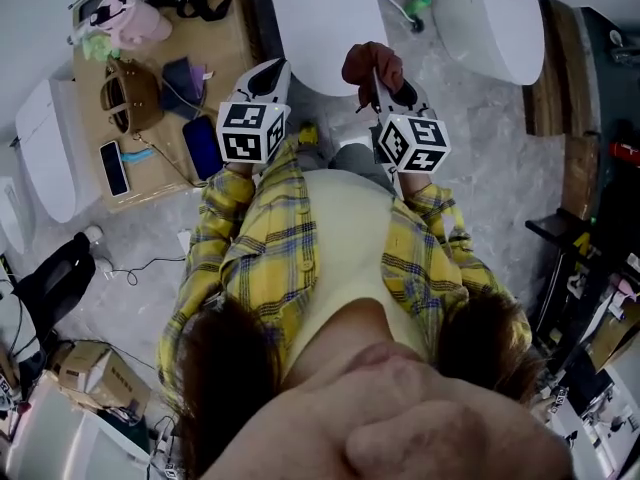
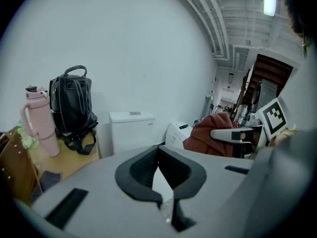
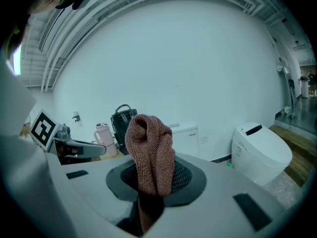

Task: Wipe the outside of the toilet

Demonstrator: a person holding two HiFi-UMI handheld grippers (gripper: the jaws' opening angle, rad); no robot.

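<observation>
Reddish-brown knitted cloth (image 1: 372, 65) is being gripped by the right tongs (image 1: 388, 86) in the head view, near the white toilet (image 1: 322, 28). The left tongs (image 1: 266, 80) are being held alongside, by the wooden tabletop (image 1: 230, 48).

Left gripper view: the left tongs (image 2: 159, 150) are being held tip to tip, empty, with the toilet (image 2: 132, 130) beyond.

Right gripper view: the cloth (image 3: 151, 150) is being pinched upright in the right tongs (image 3: 153, 180), partly hiding the toilet (image 3: 187, 133).

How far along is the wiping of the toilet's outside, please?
Done: the right gripper clamps the cloth. In hand: both grippers are held short of the toilet, with the cloth off it; the left gripper is shut and empty. Left: apparently all the wiping.
</observation>
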